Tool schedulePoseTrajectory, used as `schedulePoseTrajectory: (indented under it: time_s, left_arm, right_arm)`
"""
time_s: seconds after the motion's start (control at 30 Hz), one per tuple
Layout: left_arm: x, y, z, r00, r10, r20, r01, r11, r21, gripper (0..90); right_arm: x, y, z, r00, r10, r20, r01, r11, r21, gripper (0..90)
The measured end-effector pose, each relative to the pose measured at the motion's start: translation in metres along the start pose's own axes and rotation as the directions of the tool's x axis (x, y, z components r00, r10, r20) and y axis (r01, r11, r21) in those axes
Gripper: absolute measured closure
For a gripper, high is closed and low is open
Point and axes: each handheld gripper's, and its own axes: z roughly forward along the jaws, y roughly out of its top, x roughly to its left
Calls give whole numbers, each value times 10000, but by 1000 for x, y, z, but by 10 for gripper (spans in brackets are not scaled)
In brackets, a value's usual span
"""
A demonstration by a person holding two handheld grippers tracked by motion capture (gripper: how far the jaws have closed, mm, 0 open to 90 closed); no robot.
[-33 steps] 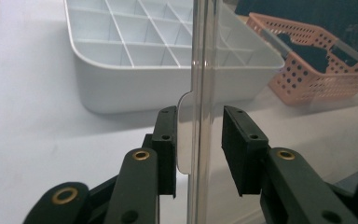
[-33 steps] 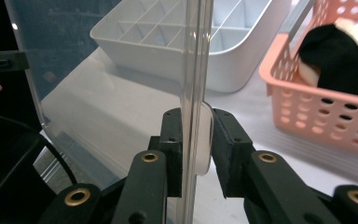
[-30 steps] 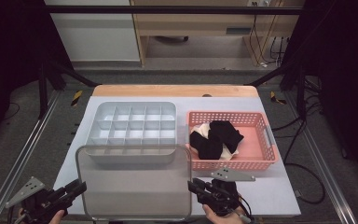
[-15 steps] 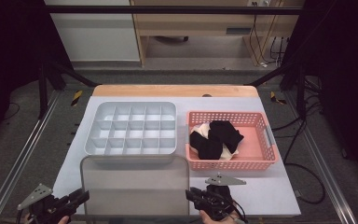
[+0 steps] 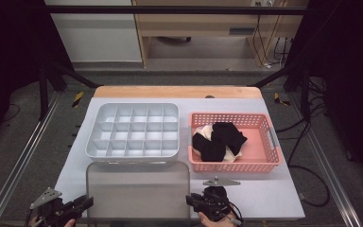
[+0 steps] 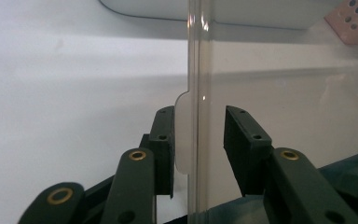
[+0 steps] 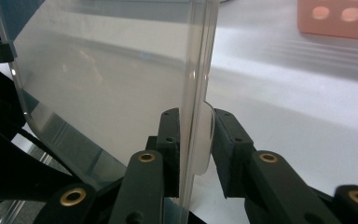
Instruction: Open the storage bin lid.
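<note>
**Mia:** What do you see from up high?

**Ben:** A white table [image 5: 274, 189]. On it, at the back, sits a grey tray [image 5: 137, 158] with lots of little boxes in it. Just beside it, on the right, is a pink basket [image 5: 236, 166] with black cloths [image 5: 217, 142] and something white inside.

**Mia:** And the clear lid?

**Ben:** The clear lid [image 5: 137, 189] is at the near edge of the table, in front of the grey tray. The left gripper [image 5: 89, 202] is at its left corner. The right gripper [image 5: 191, 201] is at its right corner. From this far off I cannot tell how the jaws stand.

**Mia:** What about the left gripper view?

**Ben:** The edge of the clear lid [image 6: 284, 93] stands between the two black jaws. One jaw is right at the little tab on the lid. The other jaw is apart from the lid, with a gap you can see. So the jaws are apart and not squeezing. The grey tray [image 6: 261, 14] and a bit of the pink basket [image 6: 356, 23] are at the top.

**Mia:** And the right gripper view?

**Ben:** Here the two jaws are pressed on the clear lid [image 7: 107, 84], one on each side, right at its small tab. They are clamped on it. The pink basket [image 7: 340, 21] is at the top corner.
</note>
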Motion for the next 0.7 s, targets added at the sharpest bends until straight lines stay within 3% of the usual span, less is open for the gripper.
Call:
schedulePoseTrajectory:
  time_s: [0.7]
  left_arm:
    - [2,1,14,9998,-120,-126,127,9985,537,576]
  right_arm:
    - [-5,0,16,9998,-131,178,127,9996,244,665]
